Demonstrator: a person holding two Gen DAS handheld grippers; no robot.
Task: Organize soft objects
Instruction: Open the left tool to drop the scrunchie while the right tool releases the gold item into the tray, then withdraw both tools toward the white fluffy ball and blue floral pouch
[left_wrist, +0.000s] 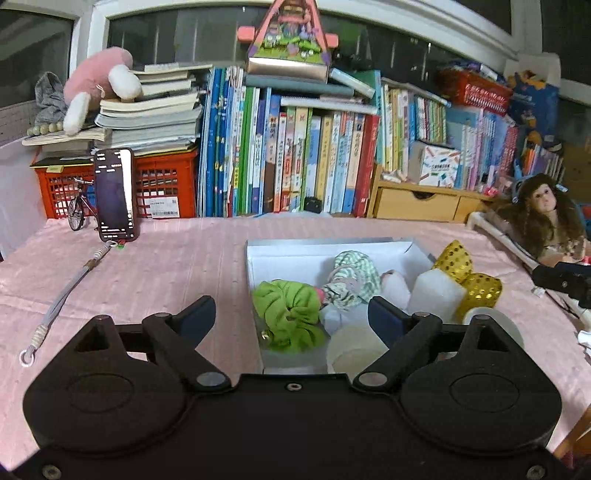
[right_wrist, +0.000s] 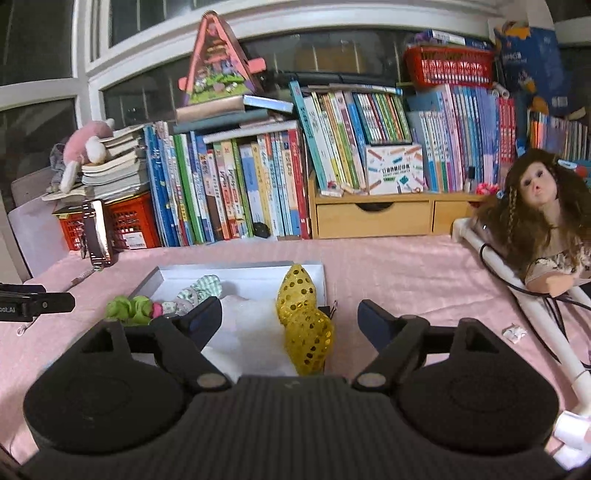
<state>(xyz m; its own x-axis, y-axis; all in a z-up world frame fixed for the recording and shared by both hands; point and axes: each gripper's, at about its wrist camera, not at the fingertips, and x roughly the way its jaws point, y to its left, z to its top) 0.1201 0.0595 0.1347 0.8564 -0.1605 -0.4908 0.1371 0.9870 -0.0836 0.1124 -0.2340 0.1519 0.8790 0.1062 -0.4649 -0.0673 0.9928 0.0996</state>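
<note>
A white box (left_wrist: 325, 248) sits on the pink cloth and holds a green scrunchie (left_wrist: 290, 314), a green-and-white striped scrunchie (left_wrist: 352, 277), a white foam block (left_wrist: 436, 291) and a tape roll (left_wrist: 356, 352). A gold sequin bow (left_wrist: 467, 275) rests on the box's right edge. My left gripper (left_wrist: 291, 317) is open and empty, just above the box's near end. My right gripper (right_wrist: 290, 321) is open and empty, with the gold bow (right_wrist: 303, 317) between its fingers. The box (right_wrist: 236, 275) and green scrunchie (right_wrist: 129, 310) show there too.
A row of books (left_wrist: 288, 155) and red crates (left_wrist: 162, 184) line the back. A phone (left_wrist: 114, 194) stands at back left with a lanyard (left_wrist: 62, 295) on the cloth. A doll (right_wrist: 539, 214) on a white frame lies at the right. Bare pink cloth (right_wrist: 406, 273) lies right of the box.
</note>
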